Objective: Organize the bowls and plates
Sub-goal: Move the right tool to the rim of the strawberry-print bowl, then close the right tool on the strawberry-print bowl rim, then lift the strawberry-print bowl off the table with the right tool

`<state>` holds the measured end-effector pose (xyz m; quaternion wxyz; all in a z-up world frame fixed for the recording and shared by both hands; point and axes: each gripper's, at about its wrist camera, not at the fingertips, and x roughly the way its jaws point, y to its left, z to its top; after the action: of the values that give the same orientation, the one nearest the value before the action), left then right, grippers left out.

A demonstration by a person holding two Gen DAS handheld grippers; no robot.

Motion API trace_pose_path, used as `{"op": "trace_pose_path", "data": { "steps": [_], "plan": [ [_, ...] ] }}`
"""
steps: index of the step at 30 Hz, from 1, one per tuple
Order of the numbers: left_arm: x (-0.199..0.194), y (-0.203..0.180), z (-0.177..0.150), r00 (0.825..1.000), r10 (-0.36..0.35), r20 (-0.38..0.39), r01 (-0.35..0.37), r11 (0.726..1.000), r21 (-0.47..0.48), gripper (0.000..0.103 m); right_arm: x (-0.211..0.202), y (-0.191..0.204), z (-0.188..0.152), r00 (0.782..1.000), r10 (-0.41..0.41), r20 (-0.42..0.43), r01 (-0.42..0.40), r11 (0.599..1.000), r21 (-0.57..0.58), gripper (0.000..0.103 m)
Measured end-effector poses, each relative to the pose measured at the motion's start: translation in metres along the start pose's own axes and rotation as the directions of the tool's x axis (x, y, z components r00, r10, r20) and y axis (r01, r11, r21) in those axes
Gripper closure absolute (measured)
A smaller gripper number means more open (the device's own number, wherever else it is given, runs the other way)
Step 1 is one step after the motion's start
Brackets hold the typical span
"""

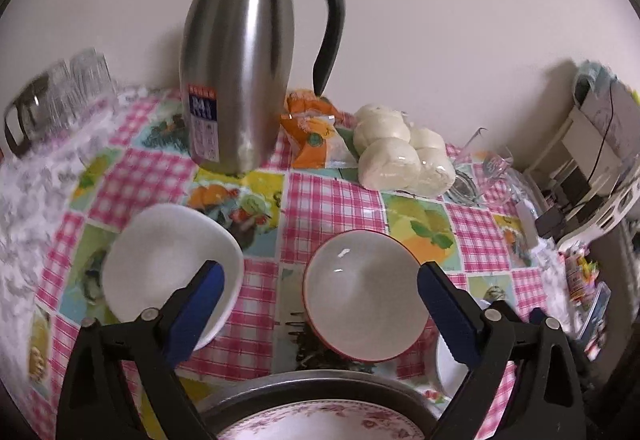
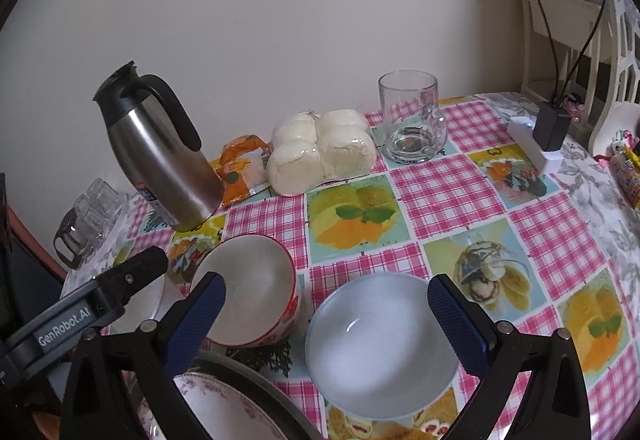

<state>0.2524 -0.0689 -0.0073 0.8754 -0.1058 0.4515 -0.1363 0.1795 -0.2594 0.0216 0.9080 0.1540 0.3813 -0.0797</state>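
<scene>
Red-rimmed bowl and white bowl empty. Left gripper and right gripper spread, holding nothing.

"genrobot.ai" stands in white letters on the black body of the left gripper, at eight o'clock in the right wrist view. the label on the steel thermal carafe is too blurred to read.

Floral plate cut off by bottom edge; glasses blurred at left.
</scene>
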Motion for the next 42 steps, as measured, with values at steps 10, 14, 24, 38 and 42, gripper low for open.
{"op": "trace_pose_path", "data": {
  "steps": [10,14,24,38,42],
  "plan": [
    [0.031,0.003,-0.011,0.992,-0.072,-0.101,0.066,0.996,-0.063,0.048,0.028,0.023,-0.006,0.998,0.023,-0.056,-0.028,0.996,-0.087,0.044],
    [0.040,0.005,-0.014,0.989,-0.071,-0.126,0.064,0.996,-0.058,0.056,0.039,0.033,-0.010,0.995,0.050,-0.091,-0.061,0.991,-0.120,0.059],
    [0.063,0.016,-0.022,0.982,-0.076,-0.175,0.061,0.994,-0.087,0.076,0.064,0.036,-0.018,0.985,0.036,-0.167,-0.056,0.991,-0.120,0.074],
    [0.078,0.020,-0.024,0.978,-0.052,-0.203,0.040,0.997,-0.066,0.087,0.079,0.040,-0.017,0.974,-0.021,-0.225,-0.016,0.987,-0.162,0.081],
    [0.078,0.021,-0.023,0.979,-0.051,-0.198,0.038,0.997,-0.067,0.087,0.080,0.040,-0.018,0.973,-0.023,-0.228,-0.017,0.985,-0.171,0.082]
  ]
}}
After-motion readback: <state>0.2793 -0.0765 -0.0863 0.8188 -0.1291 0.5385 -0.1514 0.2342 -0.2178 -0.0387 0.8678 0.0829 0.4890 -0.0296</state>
